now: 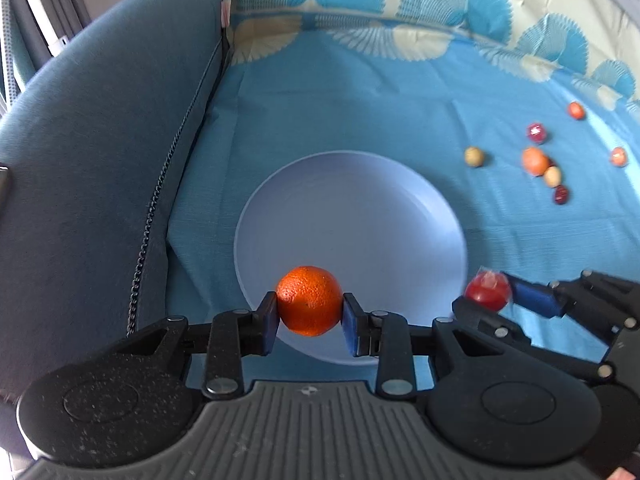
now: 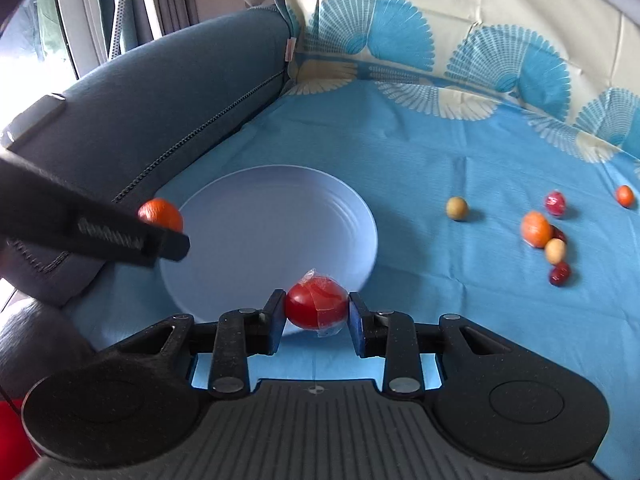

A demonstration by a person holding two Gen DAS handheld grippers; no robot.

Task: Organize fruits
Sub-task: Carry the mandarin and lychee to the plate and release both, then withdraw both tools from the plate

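Observation:
My left gripper [image 1: 310, 312] is shut on an orange [image 1: 309, 301] and holds it over the near edge of a pale blue plate [image 1: 360, 208]. My right gripper [image 2: 317, 312] is shut on a red plastic-wrapped fruit [image 2: 317, 306] at the near rim of the same plate [image 2: 272, 220]. In the left wrist view the right gripper [image 1: 490, 294] comes in from the right with the red fruit [image 1: 487, 291]. In the right wrist view the left gripper [image 2: 172, 236] comes in from the left with the orange [image 2: 161, 213]. The plate holds nothing.
Several small fruits lie on the blue cloth right of the plate: a tan ball [image 2: 457, 208], an orange one [image 2: 537, 229], red ones [image 2: 555, 203] and others. A dark blue sofa cushion [image 1: 100, 160] stands left of the plate. The patterned cloth rises up the backrest behind.

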